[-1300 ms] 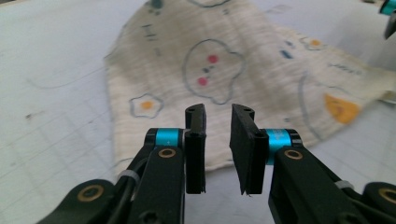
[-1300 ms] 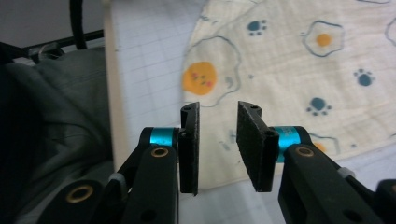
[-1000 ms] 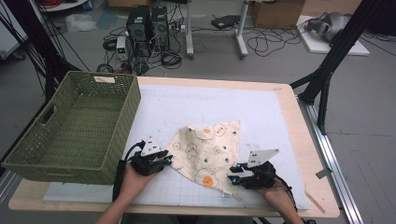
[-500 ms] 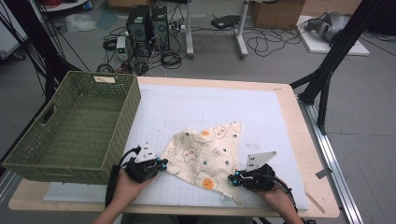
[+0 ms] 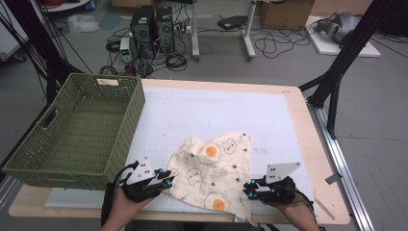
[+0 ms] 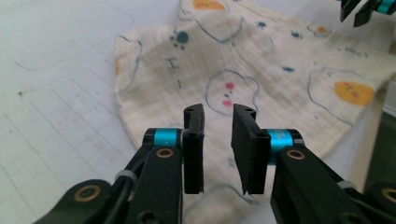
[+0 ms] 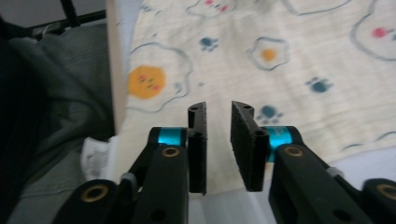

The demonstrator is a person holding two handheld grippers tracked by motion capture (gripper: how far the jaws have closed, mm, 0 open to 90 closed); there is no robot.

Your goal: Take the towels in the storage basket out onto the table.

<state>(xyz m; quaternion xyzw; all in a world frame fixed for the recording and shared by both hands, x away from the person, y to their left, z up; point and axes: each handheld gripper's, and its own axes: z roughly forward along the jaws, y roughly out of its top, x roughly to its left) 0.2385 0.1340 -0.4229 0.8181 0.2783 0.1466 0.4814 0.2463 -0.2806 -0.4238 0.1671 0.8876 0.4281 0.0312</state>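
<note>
I have both grippers low at the near edge of the table (image 5: 308,125), one on each side of the printed cloth (image 5: 216,168). The cloth lies flat but rumpled on the white gridded mat (image 5: 192,110), its egg-and-paw pattern facing up, with its near hem running toward the table edge at about 6 o'clock from the mat's centre.

My left gripper (image 5: 166,180) sits at the cloth's 9 o'clock corner. Its jaws have just been opening, and in the left gripper view they stand a narrow gap apart (image 6: 218,147) with nothing pinched between them; the fabric lies beyond and beneath the pads. My right gripper (image 5: 248,189) is at the cloth's 5 o'clock corner. Its jaws have likewise just been opening to a small gap (image 7: 218,144), empty, hovering over the hem where it meets the table's front edge.

I judge that holding the two hands at opposite near corners lets me take the cloth by two points, to spread or fold it evenly. The green woven basket (image 5: 72,130) waits at 9 o'clock of the mat, empty as far as I can see, probably the cloth's destination.
</note>
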